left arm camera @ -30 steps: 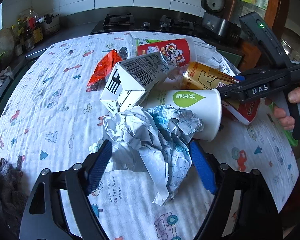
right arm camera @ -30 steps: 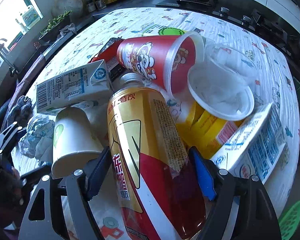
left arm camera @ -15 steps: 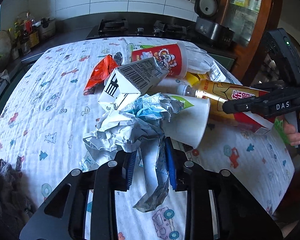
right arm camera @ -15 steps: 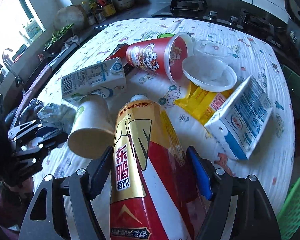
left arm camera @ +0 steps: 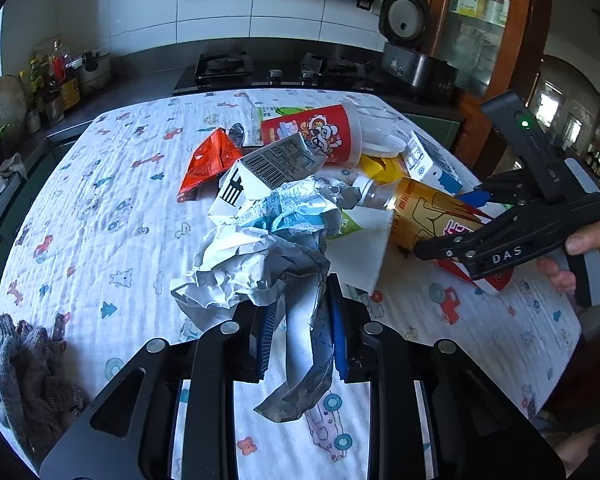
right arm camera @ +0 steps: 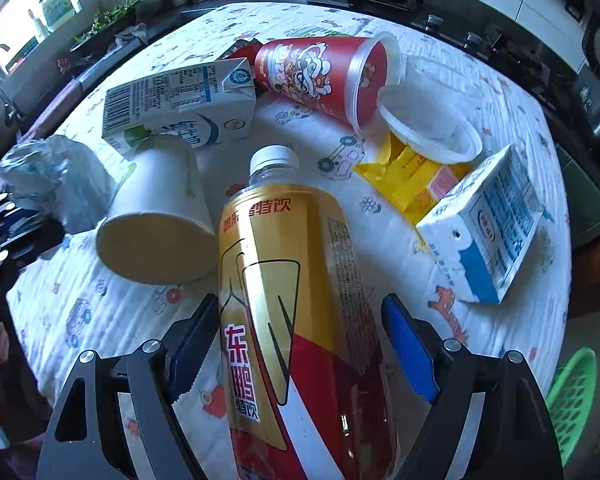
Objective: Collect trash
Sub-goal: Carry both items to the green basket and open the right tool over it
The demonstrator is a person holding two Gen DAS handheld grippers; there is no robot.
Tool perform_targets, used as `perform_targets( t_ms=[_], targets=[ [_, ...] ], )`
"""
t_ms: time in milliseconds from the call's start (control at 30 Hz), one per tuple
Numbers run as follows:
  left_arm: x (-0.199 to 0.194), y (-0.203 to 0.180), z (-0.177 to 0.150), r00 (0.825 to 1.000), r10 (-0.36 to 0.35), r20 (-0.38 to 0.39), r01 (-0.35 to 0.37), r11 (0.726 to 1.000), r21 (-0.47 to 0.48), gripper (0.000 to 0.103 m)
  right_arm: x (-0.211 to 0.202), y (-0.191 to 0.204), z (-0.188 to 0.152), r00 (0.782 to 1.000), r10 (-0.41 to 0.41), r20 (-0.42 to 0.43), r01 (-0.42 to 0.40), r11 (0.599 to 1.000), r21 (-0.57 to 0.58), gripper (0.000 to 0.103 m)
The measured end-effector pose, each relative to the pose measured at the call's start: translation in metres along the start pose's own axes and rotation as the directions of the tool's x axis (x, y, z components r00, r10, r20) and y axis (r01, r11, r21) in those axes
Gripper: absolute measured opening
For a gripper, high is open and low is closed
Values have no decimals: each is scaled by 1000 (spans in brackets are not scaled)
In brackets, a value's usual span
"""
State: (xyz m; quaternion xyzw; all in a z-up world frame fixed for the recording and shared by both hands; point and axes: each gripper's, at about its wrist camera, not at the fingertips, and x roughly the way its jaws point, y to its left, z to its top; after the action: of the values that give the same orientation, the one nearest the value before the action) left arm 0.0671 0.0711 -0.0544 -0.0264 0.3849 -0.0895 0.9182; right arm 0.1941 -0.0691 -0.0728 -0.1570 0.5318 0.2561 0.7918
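Left tool (left arm camera: 300,334) pinches crumpled paper (left arm camera: 260,264) between its pads.

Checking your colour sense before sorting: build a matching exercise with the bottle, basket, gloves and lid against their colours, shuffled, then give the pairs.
Things:
1. bottle
2. basket
3. gloves
4. lid

Colours:
a. green
b. grey
c. gold and red
d. white

Pairs: 1-c, 2-a, 3-b, 4-d
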Motion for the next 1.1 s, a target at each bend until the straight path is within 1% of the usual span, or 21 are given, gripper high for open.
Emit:
perform_targets(
  t_ms=[33, 67, 200, 300, 433, 600, 700, 800, 900, 967, 1033, 1100],
  targets=[
    [-2, 0, 1, 1000, -1, 2, 1, 1000, 1, 23, 0, 1, 1, 1000, -17, 7, 17, 1000, -5, 74],
    [-4, 0, 1, 1000, -5, 5, 5, 1000, 1, 23, -1, 2, 2, 1000, -11, 14, 11, 1000, -7, 69],
    [-13, 0, 5, 999, -29, 19, 29, 1000, -5, 23, -7, 3, -4, 1000, -18, 24, 18, 1000, -9, 69],
    [-19, -5, 10, 999, -38, 35, 38, 999, 8, 23, -21, -5, -12, 998, 16, 59, -19, 999, 45, 68],
    [-22, -18, 19, 996, -78, 45, 77, 997, 26, 23, -48, -21, -23, 992, 48, 114, -62, 991, 117, 68],
    [-19, -47, 32, 989, -136, 52, 132, 989, 67, 23, -92, -46, -49, 981, -8, 193, -30, 981, 192, 68],
    [-15, -69, 41, 981, -186, 48, 181, 979, 92, 23, -118, -72, -74, 971, -80, 226, 18, 965, 262, 68],
    [-7, -98, 51, 971, -237, 35, 231, 964, 129, 23, -140, -107, -105, 958, -164, 237, 71, 932, 356, 68],
    [4, -132, 61, 956, -294, 13, 288, 942, 171, 23, -150, -141, -135, 946, -248, 210, 137, 890, 436, 68],
    [14, -156, 68, 944, -330, -7, 325, 925, 199, 23, -149, -163, -152, 940, -285, 186, 165, 860, 483, 68],
    [23, -180, 73, 932, -361, -27, 358, 906, 225, 23, -145, -186, -172, 929, -335, 155, 210, 824, 526, 68],
    [32, -203, 78, 923, -383, -44, 381, 889, 253, 23, -135, -211, -193, 931, -340, 130, 209, 792, 573, 68]
  ],
)
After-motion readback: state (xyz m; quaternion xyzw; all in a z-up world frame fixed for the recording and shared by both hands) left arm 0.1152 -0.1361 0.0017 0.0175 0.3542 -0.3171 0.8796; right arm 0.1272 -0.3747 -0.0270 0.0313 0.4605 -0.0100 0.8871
